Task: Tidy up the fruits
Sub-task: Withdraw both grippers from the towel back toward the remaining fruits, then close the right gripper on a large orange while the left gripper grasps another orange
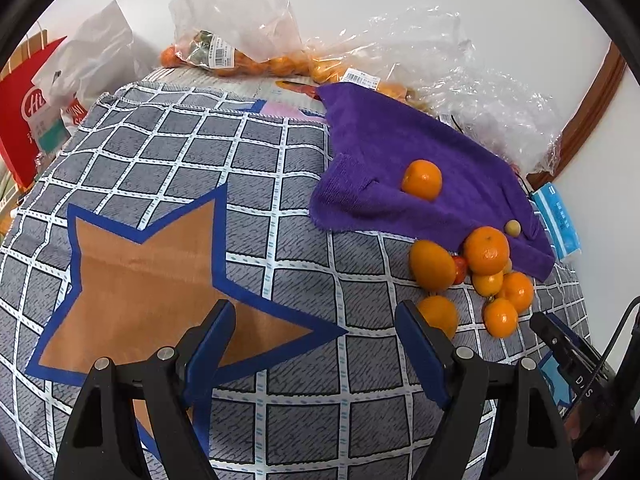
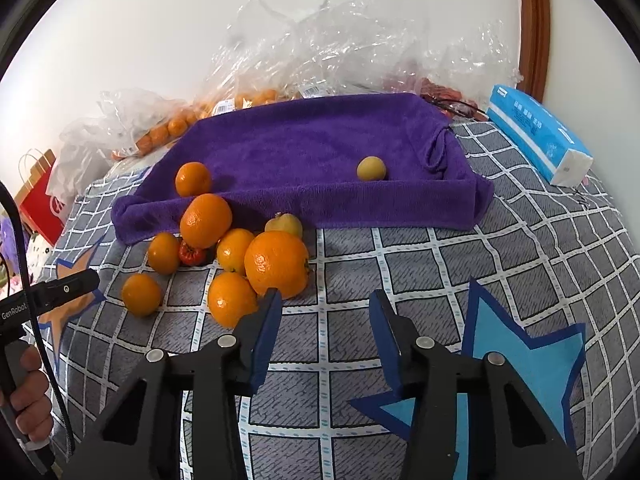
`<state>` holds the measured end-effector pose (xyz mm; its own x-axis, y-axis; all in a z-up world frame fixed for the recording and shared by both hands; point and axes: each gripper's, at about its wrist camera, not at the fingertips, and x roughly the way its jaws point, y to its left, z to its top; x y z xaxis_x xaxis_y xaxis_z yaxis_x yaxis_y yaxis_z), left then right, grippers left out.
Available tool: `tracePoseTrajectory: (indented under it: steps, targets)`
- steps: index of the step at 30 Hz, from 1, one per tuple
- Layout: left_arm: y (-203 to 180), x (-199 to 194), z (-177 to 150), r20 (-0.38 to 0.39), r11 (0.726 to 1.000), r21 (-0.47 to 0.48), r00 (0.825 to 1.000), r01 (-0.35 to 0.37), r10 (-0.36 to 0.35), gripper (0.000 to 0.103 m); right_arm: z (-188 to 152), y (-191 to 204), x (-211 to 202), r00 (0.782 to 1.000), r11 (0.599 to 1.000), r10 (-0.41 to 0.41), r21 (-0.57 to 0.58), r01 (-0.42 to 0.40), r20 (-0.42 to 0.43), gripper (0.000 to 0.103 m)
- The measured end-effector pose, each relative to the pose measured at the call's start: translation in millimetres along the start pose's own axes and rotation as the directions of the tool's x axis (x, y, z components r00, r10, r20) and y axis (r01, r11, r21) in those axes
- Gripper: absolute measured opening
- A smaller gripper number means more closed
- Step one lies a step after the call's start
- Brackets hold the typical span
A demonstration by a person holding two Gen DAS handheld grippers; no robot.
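Several oranges lie in a heap [image 2: 240,256] on the grey checked cloth [image 2: 400,264], at the front edge of a purple towel [image 2: 312,152]. The biggest orange [image 2: 277,263] is just beyond my right gripper's left fingertip. One orange [image 1: 422,180] and a small yellow fruit [image 2: 371,168] rest on the towel. A small red fruit [image 2: 192,253] sits among the oranges. My right gripper [image 2: 326,300] is open with only cloth between its fingers. My left gripper [image 1: 316,312] stands open over an orange star patch [image 1: 160,280], with an orange [image 1: 438,314] just behind its right finger.
Clear plastic bags of small oranges [image 1: 240,56] lie along the back by the white wall. A blue tissue pack [image 2: 536,132] lies at the right edge, and a red paper bag [image 1: 24,112] stands at the far left. A light blue star patch [image 2: 532,360] lies under my right gripper.
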<state>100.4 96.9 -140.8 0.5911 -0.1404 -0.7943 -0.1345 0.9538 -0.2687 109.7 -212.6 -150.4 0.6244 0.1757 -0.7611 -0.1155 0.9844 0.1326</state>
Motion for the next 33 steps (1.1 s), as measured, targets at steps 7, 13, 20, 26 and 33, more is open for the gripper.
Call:
tracePoseTrajectory:
  steps: [7,13,20,26,33]
  targets:
    - [2.1,1.0,0.6,-0.005,1.000,-0.006,1.000,0.016,-0.016,0.080,9.5,4.1,4.8,0.999,0.999,0.045,0.008,-0.045,0.006,0.046]
    - [1.4,-0.7,0.2,-0.001,1.000,0.016,1.000,0.016,-0.016,0.080,17.6,11.0,13.7,0.996,0.996,0.086,0.019,-0.086,0.000,0.046]
    - [-2.6,-0.9,-1.8,0.010,0.998,0.034,0.999,0.043,-0.043,0.080,22.4,19.2,30.3,0.994,0.994,0.103,0.022,-0.103,-0.037,0.041]
    - [-16.3,-3.3,-4.8,0.009,0.992,0.076,0.994,0.104,-0.105,0.080,19.5,13.7,20.0,0.998,0.998,0.065,0.014,-0.065,-0.016,0.040]
    - [-48.8,6.4,-10.8,-0.009,0.981,0.148,0.992,0.127,-0.127,0.080,6.9,-13.9,8.4,0.999,1.000,0.011,0.018,-0.011,-0.030,0.040]
